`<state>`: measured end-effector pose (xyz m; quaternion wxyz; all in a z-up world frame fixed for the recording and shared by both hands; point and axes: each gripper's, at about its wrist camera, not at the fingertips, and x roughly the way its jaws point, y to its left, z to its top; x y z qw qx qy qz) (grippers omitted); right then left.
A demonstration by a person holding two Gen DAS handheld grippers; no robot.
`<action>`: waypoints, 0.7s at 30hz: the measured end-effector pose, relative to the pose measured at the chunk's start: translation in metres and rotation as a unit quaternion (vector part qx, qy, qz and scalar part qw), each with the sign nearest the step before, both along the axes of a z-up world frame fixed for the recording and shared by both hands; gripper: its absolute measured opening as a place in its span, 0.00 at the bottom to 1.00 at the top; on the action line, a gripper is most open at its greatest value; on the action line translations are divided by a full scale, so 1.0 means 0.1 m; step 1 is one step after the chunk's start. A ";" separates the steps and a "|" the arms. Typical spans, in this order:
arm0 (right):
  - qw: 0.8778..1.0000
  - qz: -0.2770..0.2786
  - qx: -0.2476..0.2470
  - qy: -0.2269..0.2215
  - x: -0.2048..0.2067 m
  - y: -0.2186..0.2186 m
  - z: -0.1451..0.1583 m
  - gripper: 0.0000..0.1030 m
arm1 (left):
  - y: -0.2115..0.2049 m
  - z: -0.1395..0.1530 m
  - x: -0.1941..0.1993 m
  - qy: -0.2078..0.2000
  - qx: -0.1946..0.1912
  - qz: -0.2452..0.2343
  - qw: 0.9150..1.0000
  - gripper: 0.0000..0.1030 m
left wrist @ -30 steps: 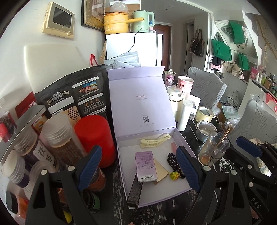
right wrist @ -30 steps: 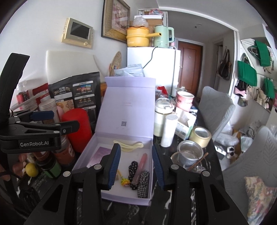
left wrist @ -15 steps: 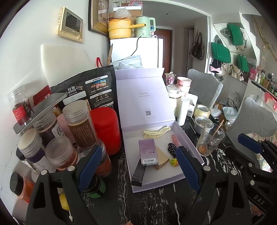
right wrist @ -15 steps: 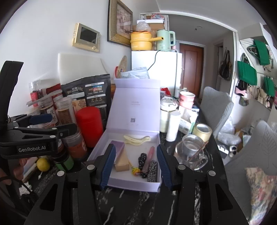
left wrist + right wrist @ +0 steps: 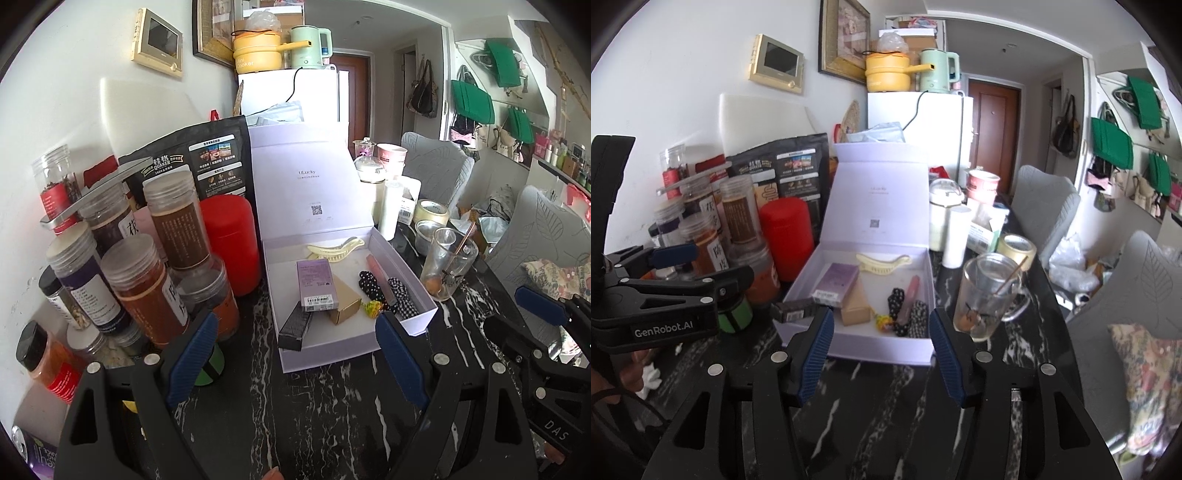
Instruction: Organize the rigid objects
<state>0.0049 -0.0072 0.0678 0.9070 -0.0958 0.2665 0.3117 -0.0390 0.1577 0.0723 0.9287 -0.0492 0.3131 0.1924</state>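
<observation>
I had the left tool (image 5: 291, 347) spread wide with nothing between its blue pads, hovering above the dark marbled tabletop (image 5: 332, 406) just short of the lilac box (image 5: 354, 343). My right tool (image 5: 881, 350) had just been opening, its jaws parted and empty, the near wall of the box showing in the gap between them. The box sat open with its lid (image 5: 879, 199) standing upright at the back. Inside, a cream hair claw (image 5: 884, 263) lay along the far wall, a purple carton (image 5: 836, 280) rested slantwise on a tan carton (image 5: 855, 308), and a black slim box (image 5: 794, 311) lay propped over the box's left wall, one end out over the tabletop. To the right of those I could see polka-dot hair ties (image 5: 916, 317), a pink tube (image 5: 910, 291) and a small yellow trinket (image 5: 882, 321). A red canister (image 5: 231, 240) and a crowd of spice jars (image 5: 147, 288) stood left of the box, and a glass mug (image 5: 990, 295) with a stick in it stood just to its right.
</observation>
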 end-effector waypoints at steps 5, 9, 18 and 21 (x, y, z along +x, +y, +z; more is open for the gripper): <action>1.000 -0.004 -0.005 0.020 0.00 -0.04 -0.12 0.52 | -0.05 -0.06 -0.06 0.002 -0.005 -0.006 1.000 0.86; 1.000 -0.007 -0.003 0.025 -0.01 -0.09 -0.15 0.52 | -0.09 -0.09 -0.07 0.004 -0.002 -0.008 1.000 0.86; 1.000 -0.006 -0.004 0.025 -0.01 -0.11 -0.16 0.52 | -0.09 -0.10 -0.09 0.006 -0.007 -0.004 1.000 0.86; 1.000 -0.005 -0.003 0.025 -0.01 -0.10 -0.16 0.52 | -0.08 -0.09 -0.10 0.004 -0.007 0.000 1.000 0.86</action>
